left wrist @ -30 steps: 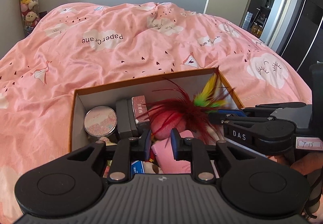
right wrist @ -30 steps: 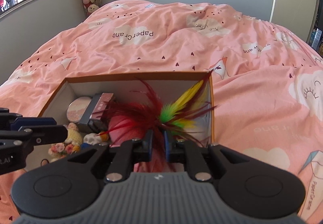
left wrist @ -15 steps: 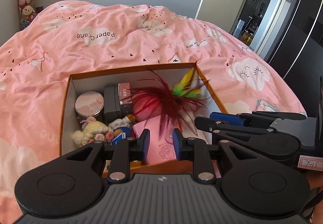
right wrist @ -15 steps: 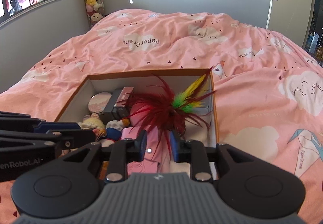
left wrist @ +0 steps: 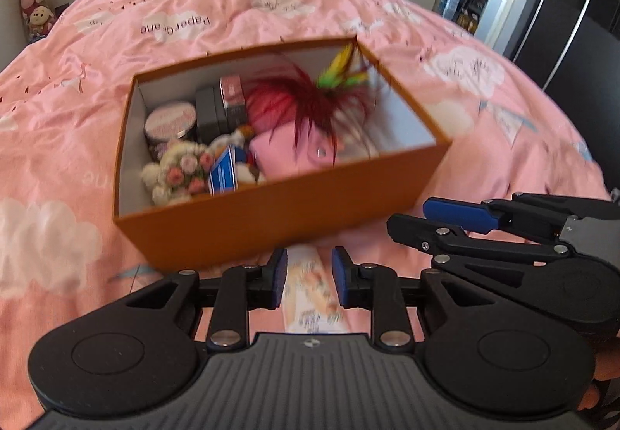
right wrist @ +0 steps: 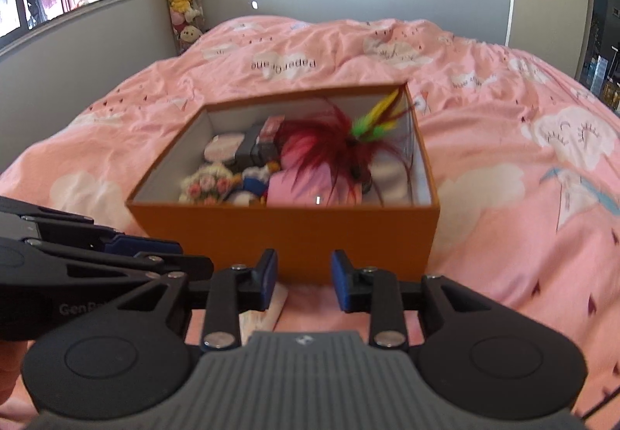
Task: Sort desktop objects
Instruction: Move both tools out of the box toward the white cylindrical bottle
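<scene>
Orange cardboard box [left wrist: 279, 213] sat on the pink duvet [right wrist: 503, 166], a red feather toy [left wrist: 310, 100] inside. Both my left gripper [left wrist: 309, 277] and right gripper [right wrist: 303, 281] hung before it, fingers apart, holding nothing.

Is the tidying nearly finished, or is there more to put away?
Mostly done: the orange box already holds the feather toy, round tin and crochet flowers. Both the left gripper and right gripper are open, holding nothing. One blurry packet lies outside.
</scene>
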### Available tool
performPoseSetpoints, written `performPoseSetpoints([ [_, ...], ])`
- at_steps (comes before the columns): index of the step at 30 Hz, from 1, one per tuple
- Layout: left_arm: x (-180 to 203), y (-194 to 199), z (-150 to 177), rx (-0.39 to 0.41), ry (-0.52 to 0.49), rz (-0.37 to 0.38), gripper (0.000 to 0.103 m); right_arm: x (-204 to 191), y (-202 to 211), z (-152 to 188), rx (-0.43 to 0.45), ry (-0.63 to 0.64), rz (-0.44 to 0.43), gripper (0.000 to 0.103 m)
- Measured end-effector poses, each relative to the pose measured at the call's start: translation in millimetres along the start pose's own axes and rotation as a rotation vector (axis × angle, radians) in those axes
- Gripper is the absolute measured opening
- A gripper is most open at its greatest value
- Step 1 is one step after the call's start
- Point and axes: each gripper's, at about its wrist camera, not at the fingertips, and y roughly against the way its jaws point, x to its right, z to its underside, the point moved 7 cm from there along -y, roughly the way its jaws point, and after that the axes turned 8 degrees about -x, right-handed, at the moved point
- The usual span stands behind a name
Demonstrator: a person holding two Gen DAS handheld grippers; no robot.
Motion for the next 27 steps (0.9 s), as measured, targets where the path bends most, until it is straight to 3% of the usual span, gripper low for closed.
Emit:
performPoseSetpoints([
  [8,5.1,-22.2,50.8,-0.168,-0.140,-0.103,0.029,-5.8,-28.1,51.7,-0.185,0.010,-0.061,0.033],
  [12,4.0,-25.4,68.0,-0.226,-0.160,-0.128,0.029,-15.0,-39.3,70.1,-0.284,0.024,-0.124,0.036],
  [22,-11.5,-28.1,94.4,-0.333,-0.090,-0.158,0.035,-38.1,-55.1,95.5,-0.430,0.110,-0.250,0.037],
  [27,-20.2,-28.1,99.6,-0.360,-0.034,-0.153,0.035,-45.8,-57.7,102.2,-0.449,0.157,-0.281,0.037],
])
